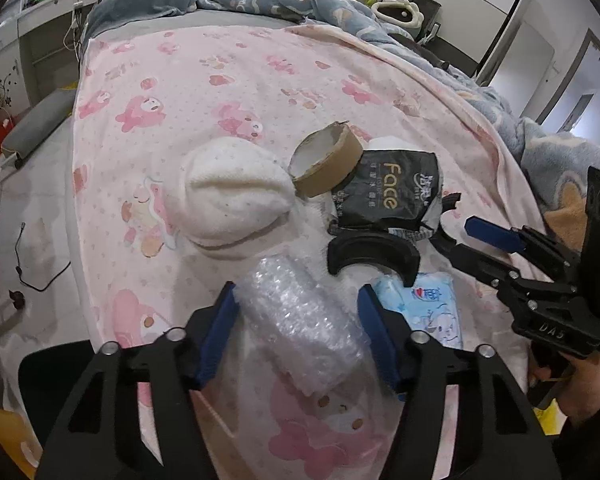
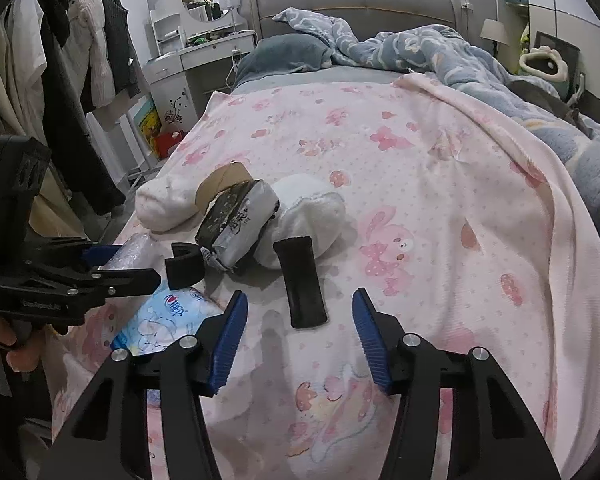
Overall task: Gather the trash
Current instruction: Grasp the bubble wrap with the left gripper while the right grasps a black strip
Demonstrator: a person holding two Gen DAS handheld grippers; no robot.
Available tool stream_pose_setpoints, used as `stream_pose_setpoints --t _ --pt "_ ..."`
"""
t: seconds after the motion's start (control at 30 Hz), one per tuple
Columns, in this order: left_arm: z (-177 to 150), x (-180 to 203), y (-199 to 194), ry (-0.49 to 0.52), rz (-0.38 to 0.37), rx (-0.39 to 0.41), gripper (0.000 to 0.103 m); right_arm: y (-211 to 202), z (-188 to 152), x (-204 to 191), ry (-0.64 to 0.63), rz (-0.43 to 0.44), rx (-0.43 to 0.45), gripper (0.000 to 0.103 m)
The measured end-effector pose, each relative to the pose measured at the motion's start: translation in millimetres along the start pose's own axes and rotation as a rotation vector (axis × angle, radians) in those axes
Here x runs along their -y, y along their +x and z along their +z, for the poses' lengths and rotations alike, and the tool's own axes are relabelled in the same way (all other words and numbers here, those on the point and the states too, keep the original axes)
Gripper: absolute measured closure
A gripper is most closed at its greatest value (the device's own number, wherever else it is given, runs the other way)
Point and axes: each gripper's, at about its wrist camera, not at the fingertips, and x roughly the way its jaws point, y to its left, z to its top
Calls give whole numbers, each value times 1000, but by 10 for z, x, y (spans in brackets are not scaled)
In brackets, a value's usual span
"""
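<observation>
On the pink bedspread (image 1: 220, 92) lies a heap of litter. A roll of clear bubble wrap (image 1: 300, 320) fills the gap between my left gripper's (image 1: 298, 288) blue pads, which touch it on both sides. Beyond it lie a cardboard tape ring (image 1: 326, 164), a black "Face" packet (image 1: 392, 192), a curved black foam piece (image 1: 372, 254) and a blue-and-white tissue pack (image 1: 428, 308). In the right wrist view a flat black foam strip (image 2: 304, 284) lies between the tips of my right gripper (image 2: 300, 294). Its pads stand clear of the strip on either side.
Two white fluffy socks (image 1: 236, 196) (image 2: 312, 212) lie beside the litter. A blue blanket (image 2: 420, 52) is bunched at the head and right of the bed. Clothes hang at the left (image 2: 60, 80), with a dressing table (image 2: 204, 52) behind. Cables lie on the floor (image 1: 32, 264).
</observation>
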Motion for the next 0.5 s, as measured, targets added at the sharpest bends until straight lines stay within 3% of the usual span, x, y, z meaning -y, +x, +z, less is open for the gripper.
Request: stream_pose_setpoints --t 0.27,0.5 --pt "-1 -17 -55 12 2 13 47 94 26 46 7 -9 -22 49" --pt "7 74 -208 98 38 80 47 108 56 15 -12 -36 -18 52"
